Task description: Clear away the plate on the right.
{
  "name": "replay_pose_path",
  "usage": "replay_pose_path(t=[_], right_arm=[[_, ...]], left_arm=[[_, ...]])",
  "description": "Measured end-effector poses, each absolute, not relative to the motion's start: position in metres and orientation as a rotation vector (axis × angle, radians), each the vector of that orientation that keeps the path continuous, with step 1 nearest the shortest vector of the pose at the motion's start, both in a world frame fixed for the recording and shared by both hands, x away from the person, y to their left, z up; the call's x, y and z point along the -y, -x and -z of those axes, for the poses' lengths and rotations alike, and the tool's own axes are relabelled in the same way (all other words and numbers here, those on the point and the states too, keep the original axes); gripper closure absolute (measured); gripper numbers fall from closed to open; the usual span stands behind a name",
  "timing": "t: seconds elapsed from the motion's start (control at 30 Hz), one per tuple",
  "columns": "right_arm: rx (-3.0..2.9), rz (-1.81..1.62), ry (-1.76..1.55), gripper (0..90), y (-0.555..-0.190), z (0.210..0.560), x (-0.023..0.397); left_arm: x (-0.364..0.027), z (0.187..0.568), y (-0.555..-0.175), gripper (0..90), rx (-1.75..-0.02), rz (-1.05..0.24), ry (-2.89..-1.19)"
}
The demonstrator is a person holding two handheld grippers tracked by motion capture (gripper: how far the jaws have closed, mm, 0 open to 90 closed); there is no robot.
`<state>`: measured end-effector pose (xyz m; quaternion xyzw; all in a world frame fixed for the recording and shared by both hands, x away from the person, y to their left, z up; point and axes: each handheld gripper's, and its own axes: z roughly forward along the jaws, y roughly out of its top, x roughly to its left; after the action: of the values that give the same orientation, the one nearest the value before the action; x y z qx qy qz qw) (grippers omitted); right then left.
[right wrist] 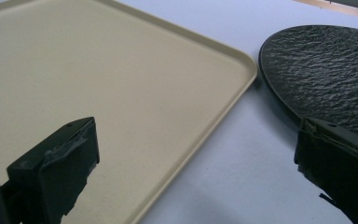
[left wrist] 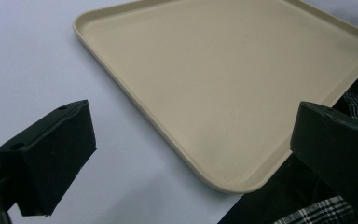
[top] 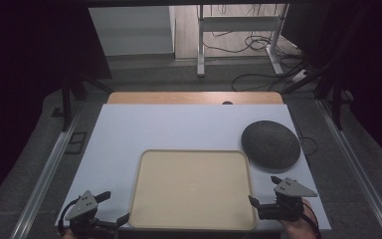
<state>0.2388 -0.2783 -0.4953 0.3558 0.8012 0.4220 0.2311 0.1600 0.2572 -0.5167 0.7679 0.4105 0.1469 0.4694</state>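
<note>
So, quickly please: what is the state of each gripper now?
Left gripper: open, holding nothing, beside the tray.
Right gripper: open, holding nothing.

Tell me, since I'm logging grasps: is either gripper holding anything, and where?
Nothing is held. Both the left gripper and right gripper have open jaws beside the tray.

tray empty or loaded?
Empty. The beige tray shows bare surface in all three views; the dark plate lies outside it, beside its far right corner.

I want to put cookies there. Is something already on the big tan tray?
No, the beige tray lies bare, and the dark round plate sits beside it on the table.
</note>
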Motion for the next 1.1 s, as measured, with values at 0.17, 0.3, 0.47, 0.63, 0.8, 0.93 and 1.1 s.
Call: replay_pose_path(t=[0.17, 0.3, 0.47, 0.63, 0.8, 0.93, 1.1], right_arm=[[-2.208, -1.143, -0.993, 0.2, -0.244, 0.495, 0.278], [-2.208, -1.134, -0.997, 0.7, -0.248, 0.496, 0.28], [-2.215, -1.116, -0.998, 2.0, -0.254, 0.496, 0.283], [-2.208, -1.113, -1.024, 2.2, -0.26, 0.497, 0.286], [-2.197, -1.099, -1.05, 1.5, -0.264, 0.498, 0.287], [-2.184, -1.081, -1.076, 0.5, -0.267, 0.499, 0.288], [-2.171, -1.04, -1.092, 0.0, -0.271, 0.501, 0.289]], left_arm=[[-0.257, 0.517, -0.16, 0.0, -1.009, -0.352, -1.878], [-0.257, 0.517, -0.16, 0.0, -1.007, -0.346, -1.881], [-0.257, 0.517, -0.16, 0.0, -0.997, -0.345, -1.884], [-0.257, 0.517, -0.16, 0.0, -0.995, -0.344, -1.882], [-0.257, 0.517, -0.16, 0.0, -0.995, -0.345, -1.879], [-0.257, 0.517, -0.16, 0.0, -0.995, -0.345, -1.879], [-0.258, 0.517, -0.16, 0.0, -0.993, -0.343, -1.877]])
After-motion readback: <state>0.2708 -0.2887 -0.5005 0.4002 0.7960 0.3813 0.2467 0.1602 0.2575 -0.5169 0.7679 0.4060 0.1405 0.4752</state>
